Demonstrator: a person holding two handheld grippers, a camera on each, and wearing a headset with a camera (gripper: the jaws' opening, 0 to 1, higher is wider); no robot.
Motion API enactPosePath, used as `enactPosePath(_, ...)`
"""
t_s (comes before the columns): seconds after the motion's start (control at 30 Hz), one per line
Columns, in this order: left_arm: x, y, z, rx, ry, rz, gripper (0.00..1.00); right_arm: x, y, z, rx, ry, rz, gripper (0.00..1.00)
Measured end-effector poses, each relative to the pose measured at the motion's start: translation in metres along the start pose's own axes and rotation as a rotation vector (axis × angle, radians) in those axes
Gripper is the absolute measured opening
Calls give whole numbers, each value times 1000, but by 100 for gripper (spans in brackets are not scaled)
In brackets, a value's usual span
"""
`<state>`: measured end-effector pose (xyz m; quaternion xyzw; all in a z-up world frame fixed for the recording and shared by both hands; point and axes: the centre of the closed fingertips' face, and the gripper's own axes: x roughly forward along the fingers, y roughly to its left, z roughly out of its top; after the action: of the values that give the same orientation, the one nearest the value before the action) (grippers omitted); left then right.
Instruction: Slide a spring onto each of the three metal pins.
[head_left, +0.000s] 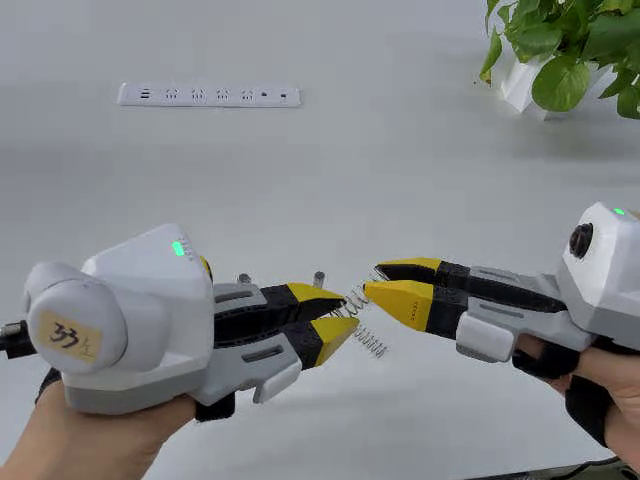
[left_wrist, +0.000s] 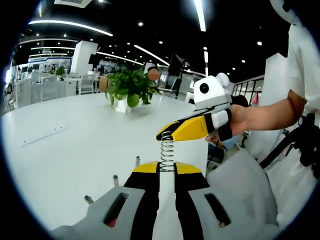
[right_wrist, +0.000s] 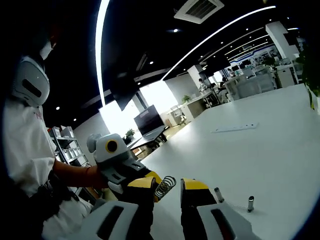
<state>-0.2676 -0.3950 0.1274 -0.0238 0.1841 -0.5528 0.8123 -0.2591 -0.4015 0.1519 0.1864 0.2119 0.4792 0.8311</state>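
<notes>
A small steel spring (head_left: 356, 298) (left_wrist: 167, 150) (right_wrist: 165, 186) hangs between the two grippers above the white table. My left gripper (head_left: 350, 310) (left_wrist: 167, 167) is shut on one end of it. My right gripper (head_left: 372, 278) (right_wrist: 168, 184) faces it tip to tip and is open. The spring's free end lies in the gap, against one jaw. A second spring (head_left: 371, 342) lies on the table just below the tips. Short metal pins (head_left: 319, 279) (left_wrist: 137, 161) (right_wrist: 251, 203) stand upright behind the left gripper, partly hidden by it in the head view.
A white power strip (head_left: 208, 96) lies at the far left of the table (head_left: 400, 180). A potted green plant (head_left: 570, 50) stands at the far right corner. The person's hands hold both grippers near the table's front edge.
</notes>
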Motion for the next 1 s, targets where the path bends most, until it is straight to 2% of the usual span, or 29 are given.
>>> enactPosePath(0.1,0,-1,2,-3,-9,-4,7,1,1,-2,-5,10,0,13)
enactPosePath(0.23,1,-2,2,-2,-10,-8,7,1,3,0,4,-4,7,9)
enactPosePath(0.67,2,-4,-3,-15,1,-15,7,3,6,-5,-38,34,9,8)
enactPosePath(1.0,3,-4,-5,-23,4,-21,7,4,6,-1,-70,47,20,6)
